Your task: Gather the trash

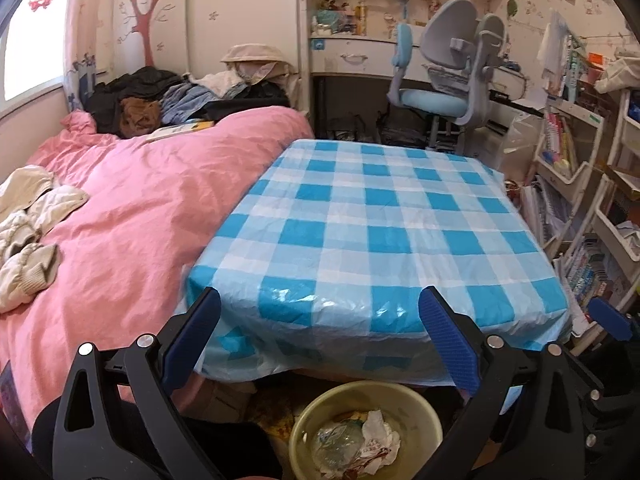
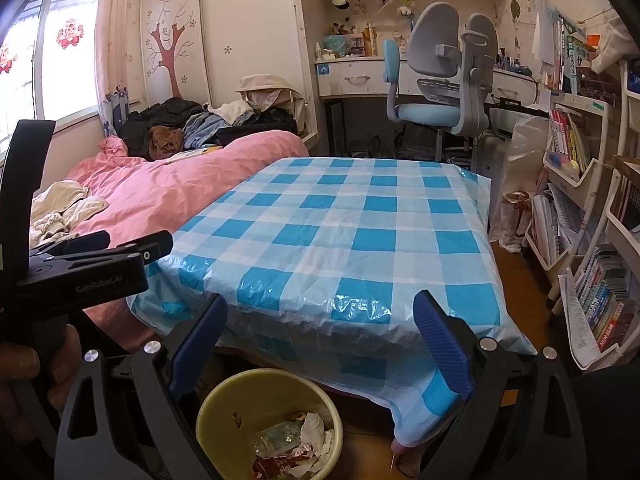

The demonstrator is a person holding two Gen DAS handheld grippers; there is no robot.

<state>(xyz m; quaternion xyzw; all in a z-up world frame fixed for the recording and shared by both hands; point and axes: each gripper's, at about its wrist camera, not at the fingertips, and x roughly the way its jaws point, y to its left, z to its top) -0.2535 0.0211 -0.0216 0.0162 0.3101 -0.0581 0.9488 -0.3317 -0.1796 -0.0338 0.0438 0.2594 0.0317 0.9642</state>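
A yellow bin [image 1: 416, 404] [image 2: 224, 400] stands on the floor below the near edge of the table with the blue checked cloth [image 1: 372, 216] [image 2: 344, 232]. Inside it lie crumpled paper [image 1: 380, 436] [image 2: 314, 432], a clear plastic piece [image 1: 336, 444] [image 2: 276, 438] and a red wrapper [image 2: 272, 464]. My left gripper [image 1: 320, 304] is open above the bin with nothing between its fingers. My right gripper [image 2: 320, 312] is open too, over the table's near edge. The left gripper's body [image 2: 80, 264] shows at the left of the right wrist view, held by a hand [image 2: 24, 392].
A bed with a pink duvet [image 1: 132, 208] [image 2: 168, 188] runs along the table's left side, with clothes piled on it. A blue and grey desk chair [image 1: 444, 80] [image 2: 436, 84] and a desk stand behind. White shelves with books [image 1: 592, 216] [image 2: 592, 240] line the right.
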